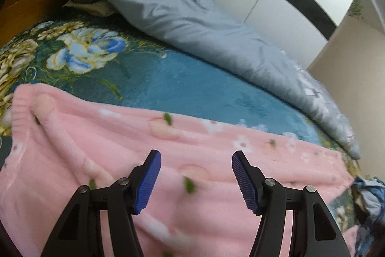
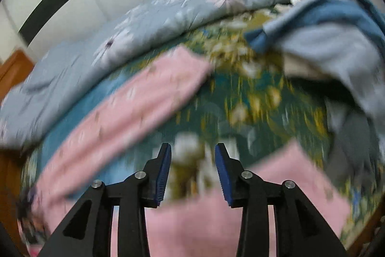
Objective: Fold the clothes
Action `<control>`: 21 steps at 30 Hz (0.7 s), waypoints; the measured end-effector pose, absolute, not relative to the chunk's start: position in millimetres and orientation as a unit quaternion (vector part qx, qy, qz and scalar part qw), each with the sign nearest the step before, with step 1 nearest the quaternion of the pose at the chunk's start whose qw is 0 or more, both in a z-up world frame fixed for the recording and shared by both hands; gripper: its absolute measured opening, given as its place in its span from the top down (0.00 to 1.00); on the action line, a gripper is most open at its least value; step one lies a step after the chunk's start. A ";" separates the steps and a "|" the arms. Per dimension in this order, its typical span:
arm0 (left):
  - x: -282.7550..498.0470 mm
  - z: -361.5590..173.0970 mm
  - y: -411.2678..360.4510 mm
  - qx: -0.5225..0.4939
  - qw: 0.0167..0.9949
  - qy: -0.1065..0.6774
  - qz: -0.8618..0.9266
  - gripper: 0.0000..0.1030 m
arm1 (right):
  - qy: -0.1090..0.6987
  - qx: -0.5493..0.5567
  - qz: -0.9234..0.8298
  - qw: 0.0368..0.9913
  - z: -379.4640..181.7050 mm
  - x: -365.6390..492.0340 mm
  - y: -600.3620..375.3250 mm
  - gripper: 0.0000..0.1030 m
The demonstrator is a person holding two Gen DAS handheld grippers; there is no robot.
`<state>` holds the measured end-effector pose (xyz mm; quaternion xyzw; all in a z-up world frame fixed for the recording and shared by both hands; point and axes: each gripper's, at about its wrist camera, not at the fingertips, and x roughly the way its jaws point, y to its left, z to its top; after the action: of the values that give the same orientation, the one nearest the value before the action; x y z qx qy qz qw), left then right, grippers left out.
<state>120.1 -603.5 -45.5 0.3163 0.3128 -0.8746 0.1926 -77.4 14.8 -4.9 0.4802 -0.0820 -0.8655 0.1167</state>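
Pink fleece garment (image 1: 168, 160) with small flower print lies spread, seemingly partly folded, on the teal floral bedspread (image 1: 168, 78)

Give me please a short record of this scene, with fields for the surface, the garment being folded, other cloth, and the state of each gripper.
surface: bed with floral teal blanket
garment: pink fleece garment with small flower print, spread flat on the blanket
other cloth: grey-blue quilt bunched along the far edge; blue and grey clothes pile at one side
left gripper: open, above the pink garment, holding nothing
right gripper: open, nothing between the pads, picture blurred
fold status: cannot tell
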 end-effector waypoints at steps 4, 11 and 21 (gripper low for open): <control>164.3 -25.0 -588.5 0.312 0.172 0.308 -0.882 0.36 | -0.061 0.478 -0.868 0.118 -13.9 -13.7 42.1 0.60; 277.6 -23.3 -597.1 0.336 0.217 0.294 -0.868 0.36 | -0.140 0.475 -0.865 0.076 -39.7 36.0 105.4 0.56; 406.0 -55.9 -622.2 0.377 0.293 0.370 -0.797 0.36 | -0.249 0.468 -0.846 0.053 -82.3 58.3 153.5 0.56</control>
<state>406.0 -622.2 -55.9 0.3768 0.3696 -0.7972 0.2931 58.3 153.5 -82.3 0.4682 -0.2486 -0.8463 0.0527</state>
